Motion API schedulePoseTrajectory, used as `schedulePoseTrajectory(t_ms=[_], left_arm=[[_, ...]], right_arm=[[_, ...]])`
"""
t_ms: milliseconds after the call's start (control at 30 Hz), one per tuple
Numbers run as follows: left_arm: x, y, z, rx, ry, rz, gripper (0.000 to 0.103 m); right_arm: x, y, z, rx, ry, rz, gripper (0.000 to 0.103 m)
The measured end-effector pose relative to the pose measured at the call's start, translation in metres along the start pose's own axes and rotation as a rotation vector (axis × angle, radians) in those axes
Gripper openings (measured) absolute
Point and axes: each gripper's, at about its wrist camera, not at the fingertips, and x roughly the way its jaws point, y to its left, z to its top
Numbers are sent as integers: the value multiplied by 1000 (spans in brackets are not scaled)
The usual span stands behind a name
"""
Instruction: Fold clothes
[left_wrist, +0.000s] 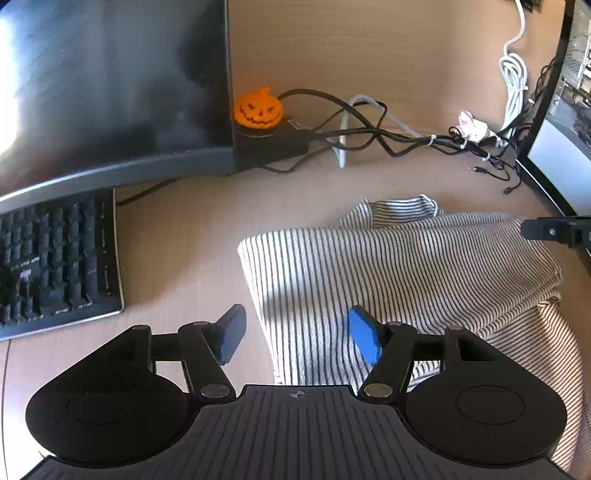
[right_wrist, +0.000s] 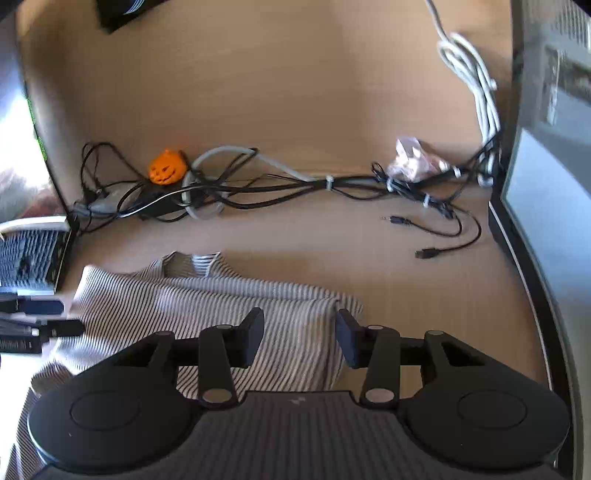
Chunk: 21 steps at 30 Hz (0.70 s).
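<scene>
The left gripper (left_wrist: 295, 334) has its jaws wide apart over the striped shirt's (left_wrist: 406, 266) left edge, gripping nothing. The right gripper (right_wrist: 300, 338), jaws partly open, hovers over its right corner, empty.

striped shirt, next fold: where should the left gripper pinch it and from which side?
Probably the left folded edge of the striped shirt, the near stretch lying between the open left gripper jaws. Come from the keyboard side, over bare desk: there the edge is a straight, rounded fold with layers to pinch together. The collar end is bunched.
</scene>
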Motion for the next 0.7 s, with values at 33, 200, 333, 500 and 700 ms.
schedulePoseTrajectory(t_ms=[33,200,333,500,700], left_arm=[[1,1,2,-7,1,-7,72],[14,19,10,-144,37,-114,78],[31,38,14,-284,68,-175,80],[49,37,22,-334,84,-223,85],[57,22,29,-304,57,-222,83]], right_arm=[[4,-5,3,16,14,7,43],[23,-20,11,53,47,4,54],[38,-34,16,139,80,49,60],[57,-39,20,193,115,130,67],[72,-2,24,60,160,234,66]])
